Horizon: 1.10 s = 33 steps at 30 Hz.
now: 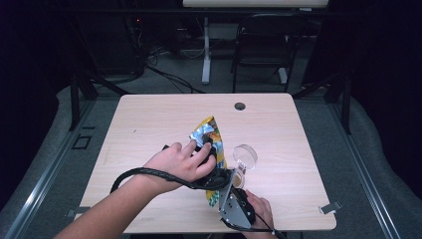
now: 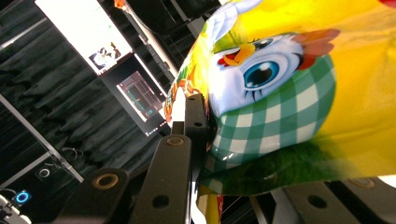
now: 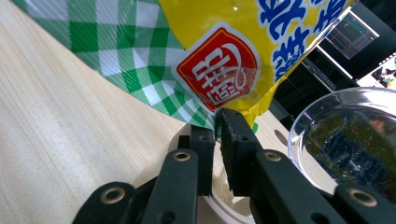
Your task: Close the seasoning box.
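A yellow snack bag [image 1: 208, 130] with a cartoon bird and green checks stands tilted over the wooden table [image 1: 149, 124], held from both ends. My left gripper [image 1: 211, 150], under the person's left hand, is shut on the bag's middle. In the left gripper view one black jaw presses the bag [image 2: 280, 93] at the left gripper [image 2: 205, 122], and the other jaw is hidden behind the foil. My right gripper [image 1: 228, 182] comes in from the near edge. In the right gripper view the right gripper [image 3: 217, 125] pinches the lower edge of the bag [image 3: 215, 70].
A clear round bowl [image 1: 245, 155] sits just right of the bag, close to the right gripper and also seen as the clear bowl [image 3: 345, 140]. A white rim [image 3: 219, 207] lies under the right jaws. A cable hole [image 1: 240, 106] is at the far edge. Chair [image 1: 263, 45] beyond.
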Available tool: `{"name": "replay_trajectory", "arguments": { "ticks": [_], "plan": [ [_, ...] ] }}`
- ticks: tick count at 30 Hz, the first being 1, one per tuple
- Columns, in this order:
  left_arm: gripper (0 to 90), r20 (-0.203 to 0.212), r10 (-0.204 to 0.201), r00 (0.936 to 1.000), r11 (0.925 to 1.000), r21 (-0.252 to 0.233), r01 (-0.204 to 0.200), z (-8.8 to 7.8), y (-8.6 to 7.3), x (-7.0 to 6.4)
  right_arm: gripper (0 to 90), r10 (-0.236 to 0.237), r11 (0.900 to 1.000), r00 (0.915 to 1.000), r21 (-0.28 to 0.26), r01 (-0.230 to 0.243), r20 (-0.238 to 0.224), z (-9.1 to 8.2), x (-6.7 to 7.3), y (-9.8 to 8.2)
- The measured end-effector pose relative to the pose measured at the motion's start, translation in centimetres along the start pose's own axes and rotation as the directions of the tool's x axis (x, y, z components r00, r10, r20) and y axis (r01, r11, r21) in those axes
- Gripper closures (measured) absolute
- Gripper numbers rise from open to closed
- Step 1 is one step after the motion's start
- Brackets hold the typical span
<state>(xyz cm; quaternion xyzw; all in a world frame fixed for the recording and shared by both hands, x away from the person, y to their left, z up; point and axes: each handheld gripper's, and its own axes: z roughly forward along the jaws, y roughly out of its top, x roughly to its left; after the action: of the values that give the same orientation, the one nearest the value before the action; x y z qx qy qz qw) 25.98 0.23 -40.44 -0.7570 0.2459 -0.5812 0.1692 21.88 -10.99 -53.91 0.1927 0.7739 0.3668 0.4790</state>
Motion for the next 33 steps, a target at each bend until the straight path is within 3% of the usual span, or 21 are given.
{"name": "replay_trajectory", "arguments": {
  "ticks": [33],
  "plan": [
    [81.6,0.001,-0.002,1.0,1.0,-0.002,0.002,-0.09,0.09,0.06,83.0,-0.001,1.0,1.0,0.002,0.001,0.0,-0.01,-0.01,0.0]
  ]
}}
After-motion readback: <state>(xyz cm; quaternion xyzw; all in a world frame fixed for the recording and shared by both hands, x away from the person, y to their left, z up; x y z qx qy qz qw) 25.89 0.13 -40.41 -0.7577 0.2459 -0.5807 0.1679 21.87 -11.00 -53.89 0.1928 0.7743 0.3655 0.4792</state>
